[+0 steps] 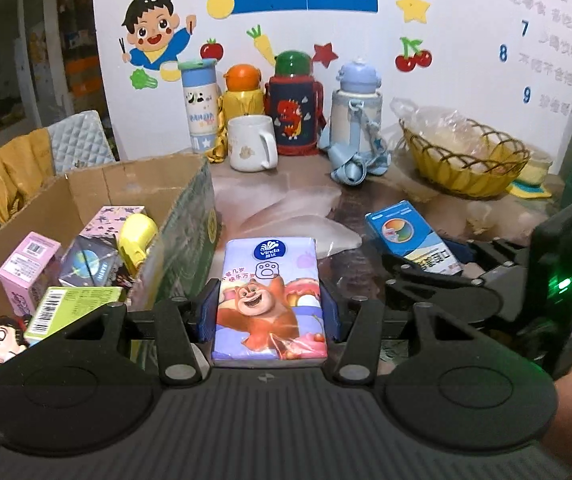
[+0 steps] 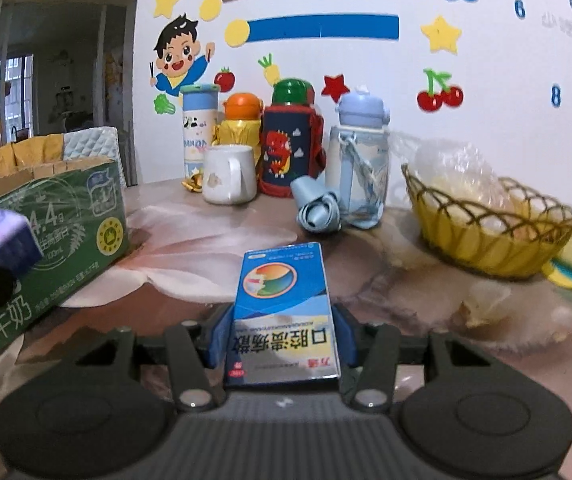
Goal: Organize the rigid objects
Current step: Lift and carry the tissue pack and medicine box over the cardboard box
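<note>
The left gripper (image 1: pixel 270 312) held a tissue pack (image 1: pixel 270 300) with a cartoon bear on its wrapper; the blue pads (image 1: pixel 208 312) pressed on both long sides of the pack. The pack was lifted above the table (image 1: pixel 349 208), just beside the right wall of the cardboard box (image 1: pixel 182 216) that stood at the left edge of the table. In the box lay a pink carton (image 1: pixel 28 268), a dark cube with a globe print (image 1: pixel 86 268), a yellow toy (image 1: pixel 136 242), a green carton with a barcode (image 1: pixel 74 306) and a small figure with black hair (image 1: pixel 4 340).

The right gripper (image 2: pixel 284 340) was closed on a blue medicine box (image 2: pixel 284 312), one pad at each side of it, and the box pointed away from the camera toward the back of the table (image 2: pixel 425 292). In the left wrist view this same box appeared at the right side, raised over the table and well apart from the cardboard box.

Along the back edge of the table, by the wall, stood a panda bottle (image 1: pixel 201 106), a yellow bottle with an orange lid (image 1: pixel 242 96), a dinosaur bottle (image 1: pixel 293 104), a pale blue bottle (image 1: pixel 355 112) and, in front of them, a white mug (image 1: pixel 252 142). A yellow wicker basket (image 1: pixel 465 160) with a clear plastic bag in it was near the back right corner.
</note>
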The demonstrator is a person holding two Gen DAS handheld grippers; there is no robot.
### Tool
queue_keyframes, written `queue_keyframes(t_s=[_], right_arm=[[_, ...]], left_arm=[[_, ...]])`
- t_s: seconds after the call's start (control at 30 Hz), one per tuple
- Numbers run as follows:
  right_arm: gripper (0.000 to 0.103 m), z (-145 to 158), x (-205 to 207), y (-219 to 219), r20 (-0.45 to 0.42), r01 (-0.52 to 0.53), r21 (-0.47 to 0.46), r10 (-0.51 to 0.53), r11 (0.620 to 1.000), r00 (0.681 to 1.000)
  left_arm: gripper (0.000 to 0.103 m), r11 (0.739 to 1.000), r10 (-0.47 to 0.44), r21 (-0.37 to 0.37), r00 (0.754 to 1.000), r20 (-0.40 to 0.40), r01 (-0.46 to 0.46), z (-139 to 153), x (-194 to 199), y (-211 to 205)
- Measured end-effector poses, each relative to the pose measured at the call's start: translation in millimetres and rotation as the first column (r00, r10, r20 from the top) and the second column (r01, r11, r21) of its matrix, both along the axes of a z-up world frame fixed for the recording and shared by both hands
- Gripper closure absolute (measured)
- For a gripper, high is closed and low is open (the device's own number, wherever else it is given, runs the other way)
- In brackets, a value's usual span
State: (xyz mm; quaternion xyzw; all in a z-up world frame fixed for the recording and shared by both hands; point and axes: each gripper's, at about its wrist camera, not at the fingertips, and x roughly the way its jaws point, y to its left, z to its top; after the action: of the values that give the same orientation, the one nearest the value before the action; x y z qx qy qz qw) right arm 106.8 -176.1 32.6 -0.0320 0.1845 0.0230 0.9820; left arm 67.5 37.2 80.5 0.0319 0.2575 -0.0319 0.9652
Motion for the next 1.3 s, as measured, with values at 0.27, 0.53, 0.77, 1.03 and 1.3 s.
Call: queue_keyframes(t_s=[0.27, 0.53, 0.77, 1.03, 1.3], right_arm=[[0.052, 2, -18, 8, 0.075, 0.044, -0.032, -0.042, 0.998, 0.996], [0.052, 1, -31, 20, 0.062, 0.044, -0.022, -0.043, 0.999, 0.997], [0.052, 3, -38, 28, 0.012, 0.025, 0.041, -0.025, 0.999, 1.000], [0.052, 37, -44, 35, 0.013, -0.018, 0.138, 0.017, 0.990, 1.000], [0.052, 80, -44, 58, 0.061, -0.096, 0.181, 0.086, 0.979, 0.994]], left_arm=[[0.040, 1.000, -0.012, -0.020, 0.999, 0.046, 0.013, 29, -22, 13], [0.040, 0.999, 0.031, -0.018, 0.998, 0.063, -0.030, 45, -30, 39], [0.040, 0.997, 0.075, -0.013, 0.995, 0.064, -0.075, 52, -30, 64], [0.040, 0.991, 0.130, -0.019, 0.989, 0.064, -0.129, 55, -26, 94], [0.040, 0.976, 0.214, -0.033, 0.976, 0.036, -0.213, 50, -14, 125]])
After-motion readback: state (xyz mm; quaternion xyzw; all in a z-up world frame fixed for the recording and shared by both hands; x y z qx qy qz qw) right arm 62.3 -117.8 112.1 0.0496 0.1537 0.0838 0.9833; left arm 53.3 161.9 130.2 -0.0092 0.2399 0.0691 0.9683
